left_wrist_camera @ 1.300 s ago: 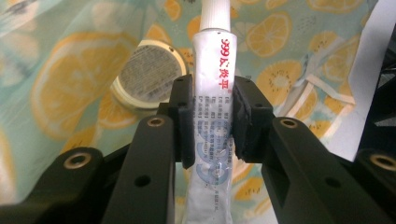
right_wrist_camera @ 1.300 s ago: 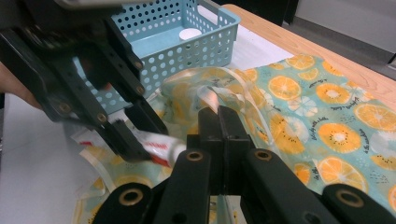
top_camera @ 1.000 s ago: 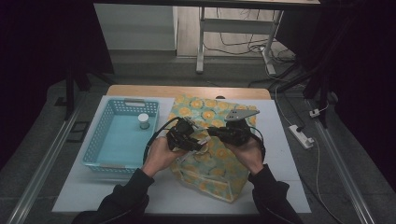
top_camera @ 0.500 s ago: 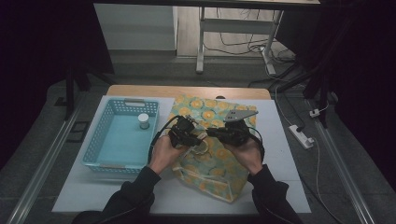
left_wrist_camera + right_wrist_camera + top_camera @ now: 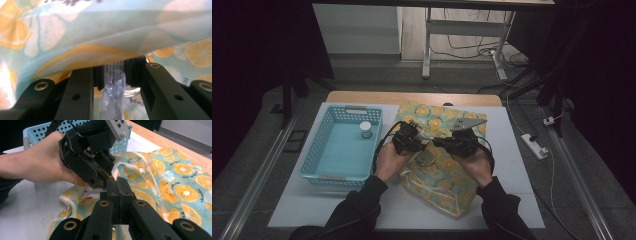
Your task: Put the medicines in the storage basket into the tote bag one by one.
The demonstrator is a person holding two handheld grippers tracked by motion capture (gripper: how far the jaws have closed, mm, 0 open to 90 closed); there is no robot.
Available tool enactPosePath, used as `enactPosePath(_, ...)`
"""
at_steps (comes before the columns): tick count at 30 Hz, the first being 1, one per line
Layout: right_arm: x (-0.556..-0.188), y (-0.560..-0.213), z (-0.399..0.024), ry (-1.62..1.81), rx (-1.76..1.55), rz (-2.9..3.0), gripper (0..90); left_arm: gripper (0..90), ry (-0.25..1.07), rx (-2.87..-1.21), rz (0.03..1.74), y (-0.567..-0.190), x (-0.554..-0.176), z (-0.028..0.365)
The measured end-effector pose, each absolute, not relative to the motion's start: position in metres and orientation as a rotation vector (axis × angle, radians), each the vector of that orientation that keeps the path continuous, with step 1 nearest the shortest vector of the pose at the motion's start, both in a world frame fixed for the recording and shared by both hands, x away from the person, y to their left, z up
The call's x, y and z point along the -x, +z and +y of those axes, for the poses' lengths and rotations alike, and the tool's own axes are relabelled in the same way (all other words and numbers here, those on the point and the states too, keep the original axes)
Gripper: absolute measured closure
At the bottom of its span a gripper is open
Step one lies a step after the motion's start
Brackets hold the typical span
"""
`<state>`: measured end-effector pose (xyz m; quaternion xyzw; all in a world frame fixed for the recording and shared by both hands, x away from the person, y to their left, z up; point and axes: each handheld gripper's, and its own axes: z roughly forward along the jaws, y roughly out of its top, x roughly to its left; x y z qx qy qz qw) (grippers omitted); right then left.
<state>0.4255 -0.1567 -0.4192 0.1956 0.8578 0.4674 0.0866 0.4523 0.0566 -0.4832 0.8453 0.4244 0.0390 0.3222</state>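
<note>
Looking down, we see both hands over a lemon-print bag [image 5: 439, 165] lying on the white table [image 5: 522, 200], just right of a blue basket [image 5: 323, 165]. Our right gripper [image 5: 117, 181] has its jaws pressed fully together on the bag's pale edge. Our left gripper [image 5: 113, 75] stands partly closed around a clear printed packet [image 5: 113, 92], seemingly gripping it; its small print is too blurred to read.

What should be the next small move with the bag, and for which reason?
Probably lower the left gripper a little deeper into the orange-print bag before releasing. Its fingers clamp a white packet just under the bag's rim, while the right gripper pinches the rim open.
</note>
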Motion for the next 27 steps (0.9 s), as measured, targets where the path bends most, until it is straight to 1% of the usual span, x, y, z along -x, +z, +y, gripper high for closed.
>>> enactPosePath(10,-0.427,-0.423,-0.155,1.379,-0.591,2.563,90.0,71.2,0.119,-2.205,1.142,-0.491,-0.462,0.056)
enactPosePath(18,-0.428,-0.425,-0.154,1.374,-0.601,2.561,90.0,69.6,0.106,-2.201,1.15,-0.497,-0.468,0.055)
enactPosePath(19,-0.428,-0.425,-0.154,1.375,-0.6,2.562,90.0,68.5,0.109,-2.196,1.151,-0.497,-0.468,0.055)
enactPosePath(21,-0.428,-0.425,-0.154,1.373,-0.599,2.562,90.0,63.0,0.107,-2.198,1.148,-0.497,-0.468,0.056)
enactPosePath(24,-0.428,-0.425,-0.154,1.377,-0.602,2.559,90.0,59.1,0.095,-2.192,1.143,-0.494,-0.466,0.058)
enactPosePath(27,-0.427,-0.424,-0.155,1.378,-0.601,2.557,90.0,52.4,0.083,-2.204,1.134,-0.492,-0.464,0.059)
